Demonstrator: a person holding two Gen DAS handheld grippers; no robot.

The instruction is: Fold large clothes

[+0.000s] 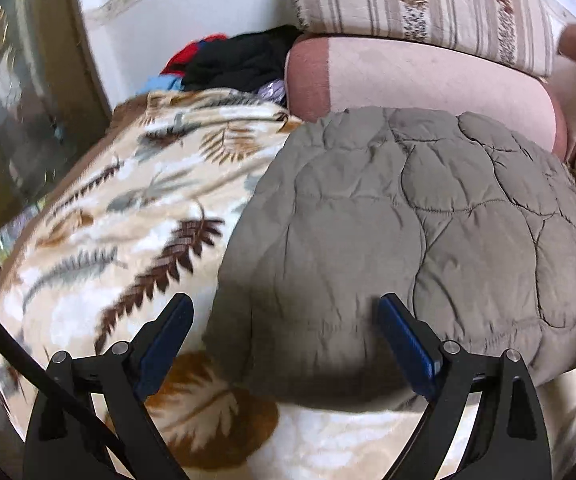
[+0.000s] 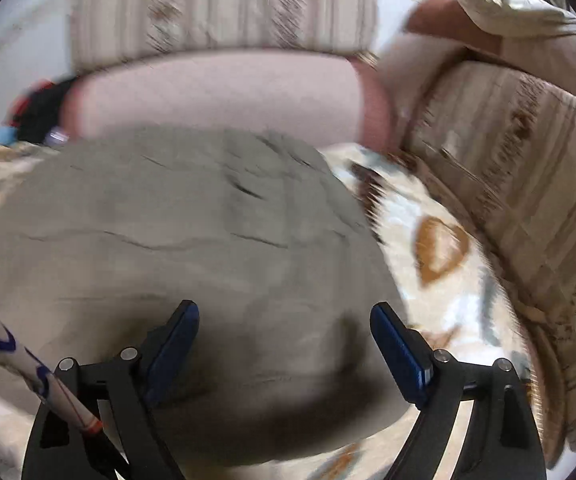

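Observation:
A grey quilted garment (image 1: 427,232) lies folded into a rounded bundle on a cream blanket with a leaf pattern (image 1: 120,220). My left gripper (image 1: 286,308) hovers open over the garment's near left edge, with nothing between its blue-padded fingers (image 1: 403,340). In the blurred right wrist view the same grey garment (image 2: 192,232) fills the middle. My right gripper (image 2: 284,316) is open above the bundle's near right part and holds nothing.
A pink cushion (image 1: 419,80) and a striped cushion (image 1: 419,4) stand behind the garment. A pile of black, red and blue clothes (image 1: 232,60) lies at the back left. A striped sofa arm (image 2: 519,184) borders the blanket on the right. A patterned sleeve (image 2: 20,356) shows at lower left.

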